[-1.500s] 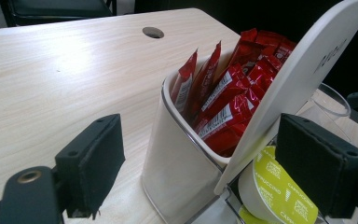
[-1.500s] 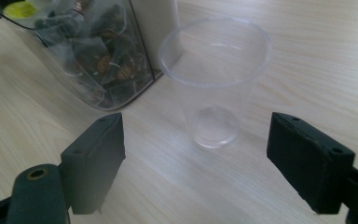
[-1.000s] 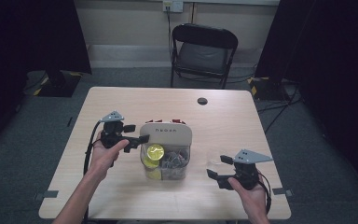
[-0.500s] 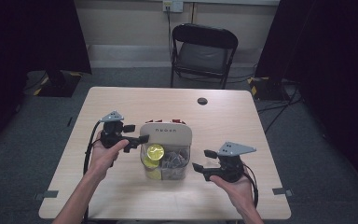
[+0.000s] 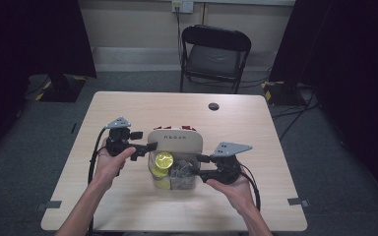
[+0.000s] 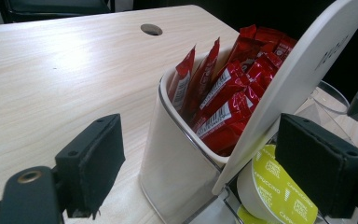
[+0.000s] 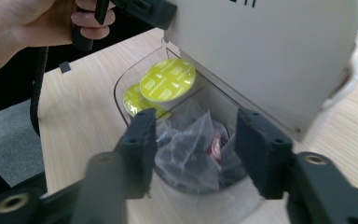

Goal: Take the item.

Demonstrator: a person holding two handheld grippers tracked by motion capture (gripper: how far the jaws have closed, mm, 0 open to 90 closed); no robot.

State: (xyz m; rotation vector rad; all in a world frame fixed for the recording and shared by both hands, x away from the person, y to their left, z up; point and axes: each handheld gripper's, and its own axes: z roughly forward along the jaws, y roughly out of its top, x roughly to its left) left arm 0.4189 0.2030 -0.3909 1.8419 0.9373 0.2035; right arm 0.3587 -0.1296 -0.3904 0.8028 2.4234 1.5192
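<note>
A white box (image 6: 172, 158) stands mid-table with its lid (image 5: 176, 140) tilted up. Red packets (image 6: 228, 93) fill its back part. In the clear front bin (image 5: 174, 184) lie yellow capsules (image 7: 168, 80) and crumpled clear bags (image 7: 191, 149). My left gripper (image 5: 146, 150) stands wide open at the box's left side. One of its jaws rests against the lid's edge and the other is clear of the wall. My right gripper (image 7: 193, 130) hovers over the bin from the right. Its jaws have just been closing, with the bags below and between them, and no pad presses on anything.
The light wooden table (image 5: 256, 147) has a round cable hole (image 5: 213, 106) at the back. A black folding chair (image 5: 215, 54) stands behind the table. Cables trail from both grippers toward the front edge.
My right gripper has moved left from the table's right side to the clear bin, and its jaws stand narrower. The left gripper and the lid have kept still.
</note>
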